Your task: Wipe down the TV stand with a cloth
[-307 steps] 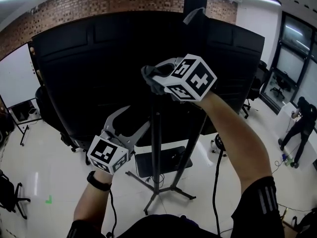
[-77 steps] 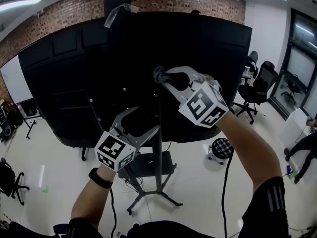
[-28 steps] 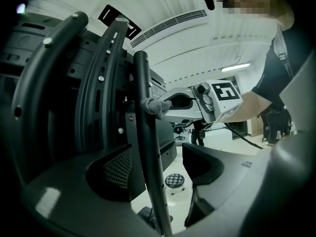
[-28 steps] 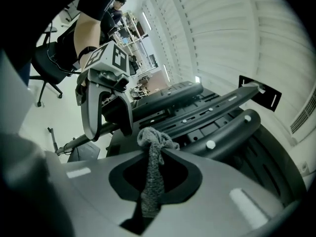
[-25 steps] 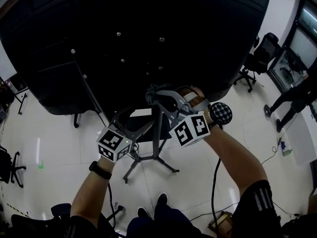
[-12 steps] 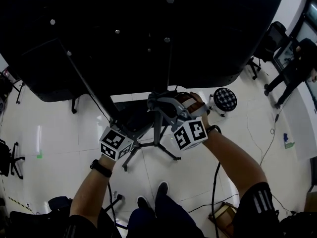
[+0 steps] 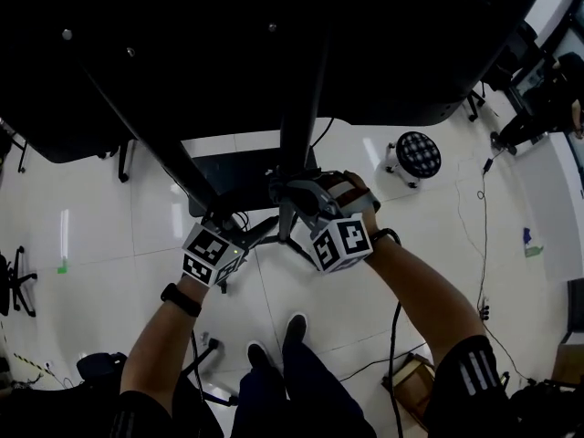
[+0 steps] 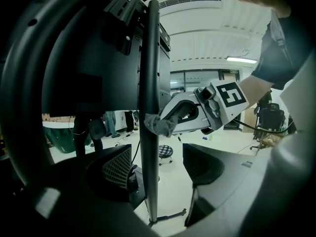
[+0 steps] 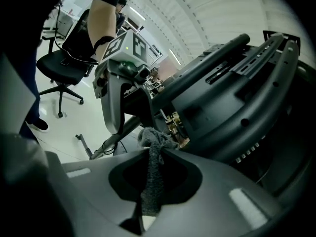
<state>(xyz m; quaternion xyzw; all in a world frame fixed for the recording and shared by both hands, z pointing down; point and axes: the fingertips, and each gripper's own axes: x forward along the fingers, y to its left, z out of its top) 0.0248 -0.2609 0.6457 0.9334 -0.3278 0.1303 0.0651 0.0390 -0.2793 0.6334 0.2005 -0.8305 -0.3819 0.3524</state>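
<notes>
White floor tiles (image 7: 109, 235) lie below us, with the black back of the TV (image 7: 182, 44) looming overhead. At left, our left gripper (image 7: 245, 231) has its jaws spread, and the stand's upright pole (image 7: 297, 140) rises between them; we cannot tell whether either jaw touches it. Below the TV's lower edge the grey cloth (image 9: 154, 167) is pressed against that pole, pinched in our right gripper (image 7: 294, 192). We judge that wiping the pole is the step in hand; next we would need to drag the cloth on down toward the legs, keeping pressure. We count two grippers, one cloth, one pole, and one round stool (image 7: 419, 153) at right.
</notes>
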